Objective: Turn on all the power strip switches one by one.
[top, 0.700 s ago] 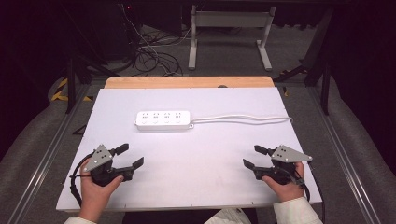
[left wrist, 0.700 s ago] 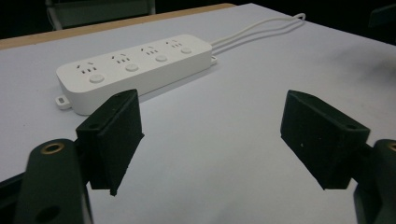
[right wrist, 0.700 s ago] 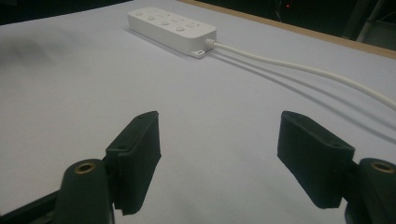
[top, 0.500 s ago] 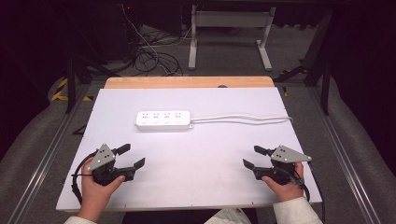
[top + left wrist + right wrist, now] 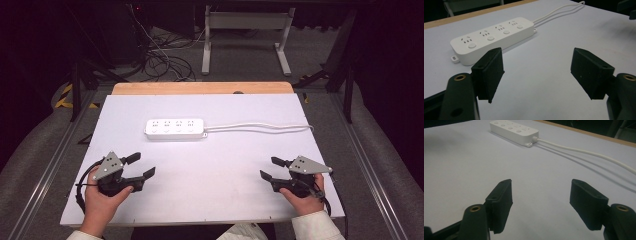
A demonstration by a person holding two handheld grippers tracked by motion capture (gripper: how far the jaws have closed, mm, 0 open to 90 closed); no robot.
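Power strip (image 5: 175,128) is lying flat on the table (image 5: 220,200), roughly 12 o'clock from the table's centre, long axis running 9-to-3. Its white cord (image 5: 260,127) is exiting the 3 o'clock end, running toward the table's right edge, and appears to be doubling back on itself.

Left gripper (image 5: 140,167) is sitting at about 8 o'clock on the table, right gripper (image 5: 272,168) at about 4 o'clock. Both are well apart from the strip. Fingers on both are spread wide, gripping nothing, with bare table showing between them in the left gripper view and the right gripper view.

Handling, judging by looks:
- Strip is a rigid moulded plastic shell, rounded edges, smooth matte-to-satin white. Probably light, and stiff enough not to flex.
- Smooth sides are likely slippery, so pinching across the short width at mid-body is looking safest. Grabbing one end is risking rotation.
- Top face is carrying four socket groups, each with a round button (image 5: 472,45). Keeping fingers off those is advisable.
- Small mounting tab (image 5: 454,58) is sticking out at the far end from the cord; too small to grip.
- Cord is soft and round, and will be dragging and tugging on any lift.

Table surface is a plain matte white sheet over a wooden edge (image 5: 200,88).
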